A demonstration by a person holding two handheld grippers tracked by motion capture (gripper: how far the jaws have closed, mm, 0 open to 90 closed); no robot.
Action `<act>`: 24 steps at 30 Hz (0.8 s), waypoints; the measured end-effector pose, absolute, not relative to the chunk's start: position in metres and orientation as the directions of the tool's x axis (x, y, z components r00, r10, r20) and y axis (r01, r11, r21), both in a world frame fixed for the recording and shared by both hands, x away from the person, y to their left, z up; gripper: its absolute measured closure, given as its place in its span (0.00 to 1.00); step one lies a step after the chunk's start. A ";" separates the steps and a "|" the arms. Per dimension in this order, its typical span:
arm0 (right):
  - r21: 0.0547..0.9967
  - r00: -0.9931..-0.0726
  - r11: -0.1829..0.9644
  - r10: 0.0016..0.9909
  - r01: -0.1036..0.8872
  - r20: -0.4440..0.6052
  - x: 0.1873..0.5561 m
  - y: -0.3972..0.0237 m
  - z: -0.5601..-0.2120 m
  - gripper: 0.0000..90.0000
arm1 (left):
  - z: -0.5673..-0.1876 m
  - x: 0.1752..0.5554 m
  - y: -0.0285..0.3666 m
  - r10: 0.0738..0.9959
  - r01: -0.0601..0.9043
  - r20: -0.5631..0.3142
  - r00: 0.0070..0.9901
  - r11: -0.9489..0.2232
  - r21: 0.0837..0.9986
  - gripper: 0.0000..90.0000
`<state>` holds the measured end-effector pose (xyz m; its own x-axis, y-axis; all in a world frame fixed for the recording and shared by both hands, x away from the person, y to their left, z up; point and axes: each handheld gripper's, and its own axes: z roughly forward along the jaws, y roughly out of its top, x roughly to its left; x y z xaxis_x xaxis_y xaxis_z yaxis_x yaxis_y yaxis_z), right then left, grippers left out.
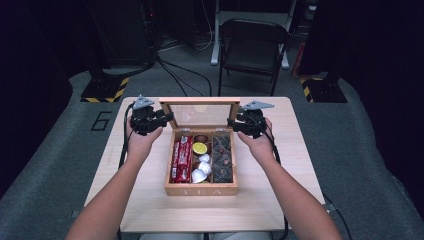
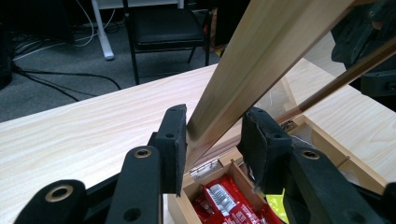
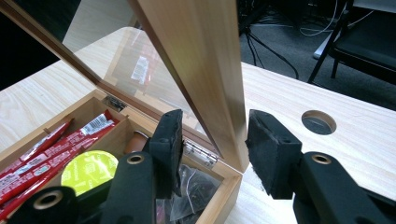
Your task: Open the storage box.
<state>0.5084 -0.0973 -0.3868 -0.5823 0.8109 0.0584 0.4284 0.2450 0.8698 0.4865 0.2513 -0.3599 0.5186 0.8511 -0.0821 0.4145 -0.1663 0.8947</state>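
A wooden tea box [image 1: 201, 190] stands mid-table with its glass-paned lid [image 1: 200, 100] raised upright at the back. The box holds red packets [image 1: 182, 159], a yellow-topped capsule [image 1: 200, 148], white capsules [image 1: 201, 170] and dark tea bags [image 1: 222, 157]. My left gripper [image 1: 159, 120] is shut on the lid's left side rail [image 2: 261, 51], both pads against the wood. My right gripper [image 1: 234, 124] straddles the right side rail [image 3: 201, 56]. Its outer pad [image 3: 268, 149] lies at the wood, while a gap with the hinge in it shows beside the inner pad [image 3: 170, 140].
The light wooden table [image 1: 280, 200] has bare room to either side of the box and a round cable hole [image 3: 318, 122] near the right gripper. A black folding chair [image 1: 252, 42] and floor cables [image 1: 180, 75] lie beyond the far edge.
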 end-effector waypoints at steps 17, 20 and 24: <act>0.858 -0.557 0.241 0.828 0.453 0.061 0.522 -0.091 -0.401 0.64 | -0.358 0.495 0.250 0.857 0.426 -0.109 0.503 -0.137 0.894 0.68; 0.856 -0.557 0.244 0.829 0.455 0.059 0.524 -0.092 -0.403 0.66 | -0.359 0.496 0.251 0.857 0.424 -0.111 0.504 -0.133 0.896 0.68; 0.852 -0.555 0.240 0.829 0.466 0.070 0.527 -0.093 -0.405 0.68 | -0.359 0.497 0.252 0.854 0.428 -0.122 0.506 -0.125 0.895 0.68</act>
<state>0.5267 -0.0926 -0.4052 -0.5550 0.8289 0.0701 0.4659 0.2399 0.8517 0.4972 0.2518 -0.3593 0.5057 0.8540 -0.1223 0.4282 -0.1254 0.8949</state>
